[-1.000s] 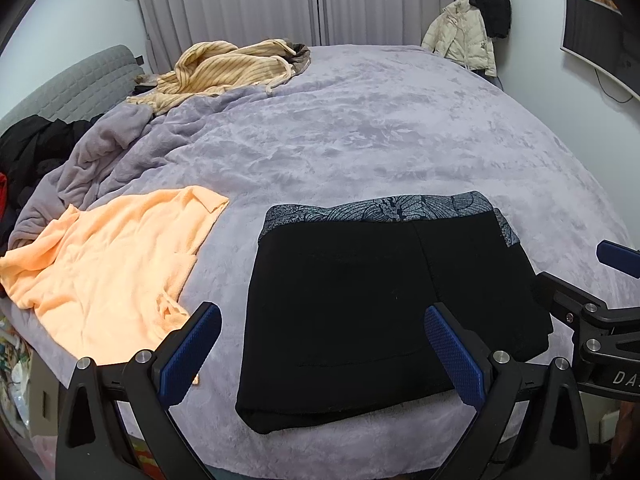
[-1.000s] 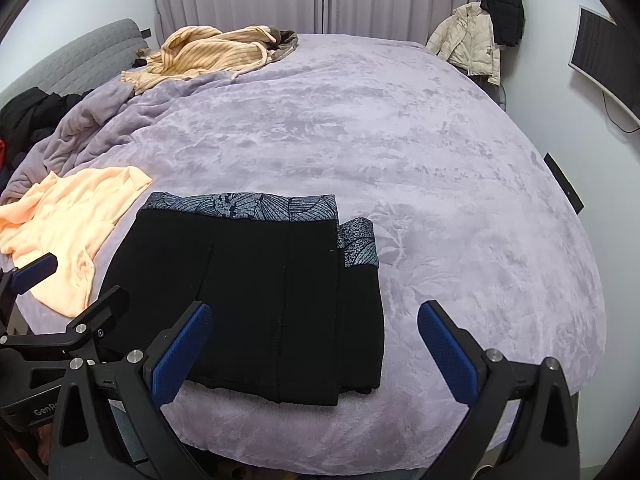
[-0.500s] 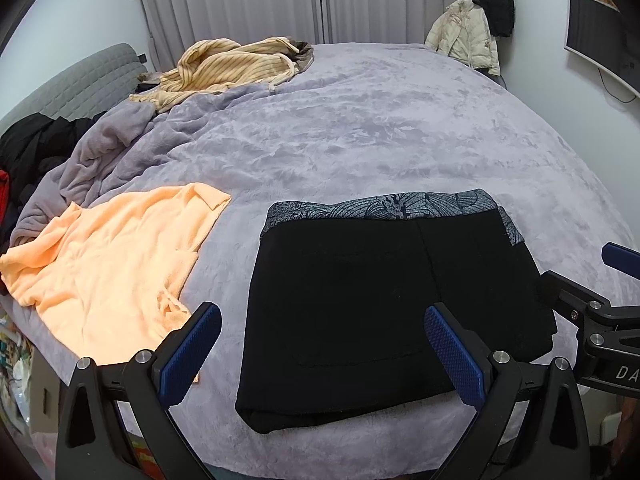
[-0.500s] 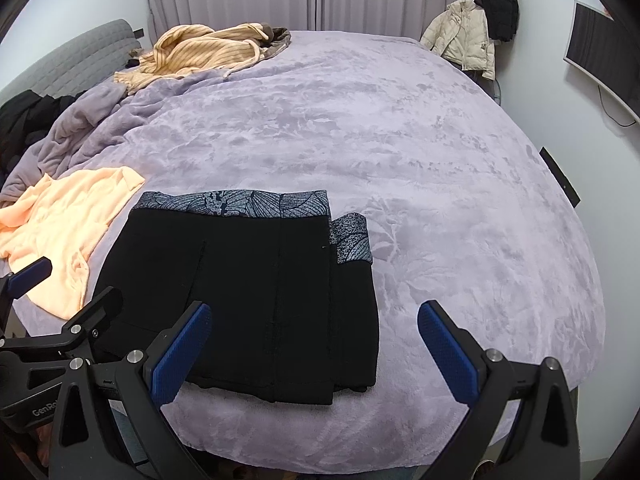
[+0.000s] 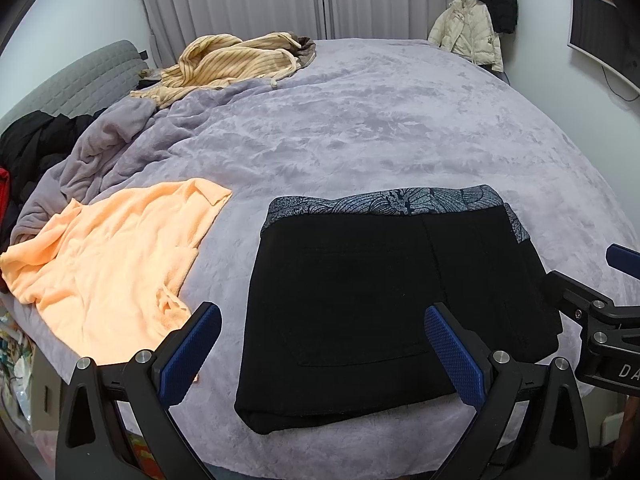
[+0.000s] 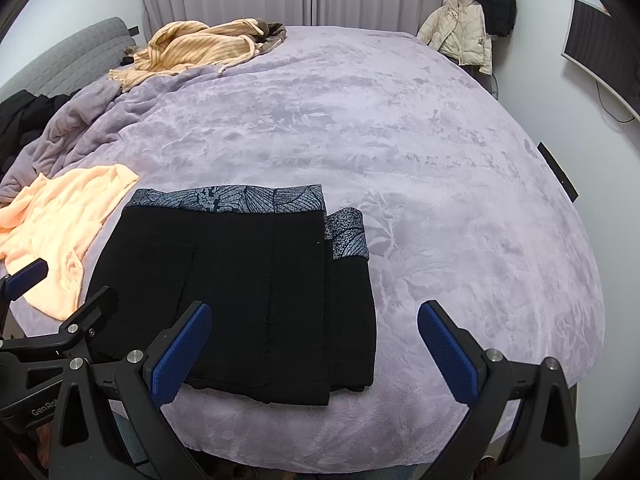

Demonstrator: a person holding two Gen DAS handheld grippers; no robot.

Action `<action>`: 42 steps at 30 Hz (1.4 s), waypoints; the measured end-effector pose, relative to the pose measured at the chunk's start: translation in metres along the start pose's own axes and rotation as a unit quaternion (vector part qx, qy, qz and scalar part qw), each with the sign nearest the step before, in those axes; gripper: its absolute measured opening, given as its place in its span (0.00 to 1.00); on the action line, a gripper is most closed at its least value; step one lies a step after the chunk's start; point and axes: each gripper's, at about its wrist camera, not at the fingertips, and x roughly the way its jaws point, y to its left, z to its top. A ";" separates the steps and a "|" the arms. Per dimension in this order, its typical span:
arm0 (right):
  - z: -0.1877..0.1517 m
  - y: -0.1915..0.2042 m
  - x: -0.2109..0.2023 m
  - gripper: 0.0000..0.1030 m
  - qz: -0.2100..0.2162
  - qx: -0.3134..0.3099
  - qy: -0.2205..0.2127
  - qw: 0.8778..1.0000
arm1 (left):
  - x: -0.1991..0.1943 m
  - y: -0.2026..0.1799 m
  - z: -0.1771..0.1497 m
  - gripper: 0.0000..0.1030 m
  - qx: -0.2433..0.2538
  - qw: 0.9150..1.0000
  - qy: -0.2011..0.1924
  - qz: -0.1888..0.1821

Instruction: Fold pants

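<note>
Black pants [image 5: 360, 296] with a grey leaf-print waistband lie folded into a flat rectangle near the front edge of the bed [image 5: 380, 120]. The right wrist view shows the pants [image 6: 248, 288] left of centre, a second waistband layer sticking out at their right. My left gripper [image 5: 320, 340] hovers open over the near edge of the pants, holding nothing. My right gripper [image 6: 312, 340] is also open and empty, above the pants' near right corner. The right gripper [image 5: 600, 308] shows at the right edge of the left wrist view; the left gripper [image 6: 48, 312] at the left of the right one.
A peach shirt [image 5: 116, 260] lies crumpled left of the pants. A yellow striped garment [image 5: 232, 64] sits at the far side, dark clothes [image 5: 28, 148] at the far left. A cream jacket [image 5: 468, 32] hangs by the wall. The lilac blanket stretches right and far.
Both grippers have drifted back slightly; the views shift a little. The pants stay put and both grippers remain open.
</note>
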 end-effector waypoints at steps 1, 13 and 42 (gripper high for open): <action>0.000 0.000 0.000 1.00 0.001 0.000 0.001 1.000 | 0.000 0.000 0.000 0.99 -0.001 1.000 0.000 0.000; 0.000 0.001 0.002 1.00 0.001 -0.001 0.005 1.000 | 0.002 -0.002 -0.001 0.99 0.000 1.000 0.002 0.000; 0.002 0.006 0.007 1.00 0.000 -0.014 0.013 1.000 | 0.012 0.002 -0.006 0.99 -0.026 1.000 0.015 0.000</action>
